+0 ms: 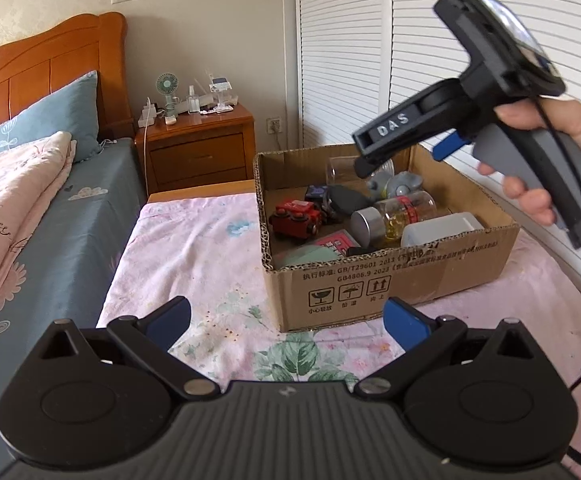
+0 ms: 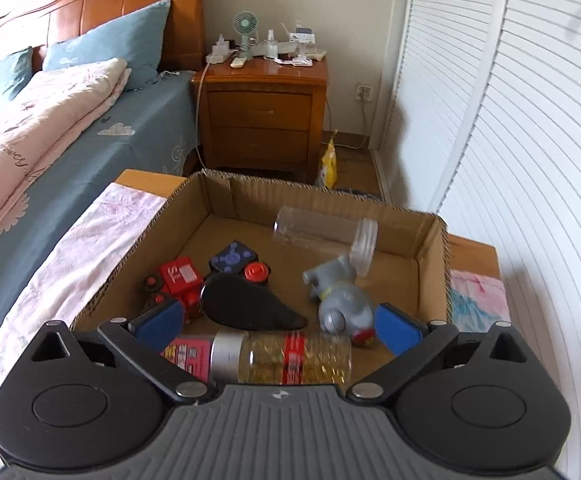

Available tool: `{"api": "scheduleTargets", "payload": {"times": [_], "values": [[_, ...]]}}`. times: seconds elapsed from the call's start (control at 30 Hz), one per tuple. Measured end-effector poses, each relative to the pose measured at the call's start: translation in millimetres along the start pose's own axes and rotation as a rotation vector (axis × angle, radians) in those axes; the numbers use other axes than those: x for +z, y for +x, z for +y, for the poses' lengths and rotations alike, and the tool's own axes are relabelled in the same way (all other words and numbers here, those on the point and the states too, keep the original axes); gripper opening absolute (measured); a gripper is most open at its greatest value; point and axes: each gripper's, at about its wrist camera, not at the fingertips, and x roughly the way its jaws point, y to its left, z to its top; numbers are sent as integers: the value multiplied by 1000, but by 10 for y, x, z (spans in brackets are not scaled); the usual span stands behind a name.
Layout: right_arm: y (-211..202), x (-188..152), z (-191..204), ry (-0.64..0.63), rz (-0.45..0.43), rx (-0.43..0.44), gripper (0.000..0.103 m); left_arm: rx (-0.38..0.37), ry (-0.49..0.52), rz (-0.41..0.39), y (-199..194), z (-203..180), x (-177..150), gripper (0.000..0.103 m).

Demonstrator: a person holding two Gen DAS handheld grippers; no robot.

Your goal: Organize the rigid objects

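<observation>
A cardboard box (image 1: pixel 390 280) stands on a table with a pink floral cloth. It holds a red toy truck (image 1: pixel 296 218), a silver-capped bottle (image 1: pixel 394 216), a white container (image 1: pixel 442 229), a grey elephant toy (image 2: pixel 340 296), a black flat object (image 2: pixel 250 306), a clear jar (image 2: pixel 322 234) and a pink packet (image 2: pixel 188 354). My left gripper (image 1: pixel 286 322) is open and empty above the cloth, in front of the box. My right gripper (image 2: pixel 276 328) is open and empty over the box; it also shows in the left wrist view (image 1: pixel 402 156), held by a hand.
A bed (image 1: pixel 50 208) with a blue sheet and pink quilt lies to the left. A wooden nightstand (image 2: pixel 264 116) with a small fan and clutter stands behind. White louvered doors (image 2: pixel 510 140) run along the right. A yellow bag (image 2: pixel 328 164) lies on the floor.
</observation>
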Motion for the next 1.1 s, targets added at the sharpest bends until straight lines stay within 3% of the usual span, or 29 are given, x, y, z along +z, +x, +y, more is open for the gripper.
{"api": "scheduleTargets", "payload": {"times": [0.4, 0.57, 0.77, 0.9, 1.1], "values": [[-600, -590, 16, 67, 67, -132, 103, 33, -25, 16, -106, -2, 88, 102], [-873, -1077, 60, 143, 57, -174, 103, 41, -43, 56, -128, -42, 87, 102], [-1053, -1513, 122, 234, 75, -158, 103, 49, -46, 146, -141, -141, 77, 102], [-1206, -1576, 170, 237, 37, -184, 103, 60, -27, 175, -184, -204, 86, 102], [-1425, -1495, 207, 226, -31, -180, 103, 60, -16, 134, -394, -237, 218, 102]]}}
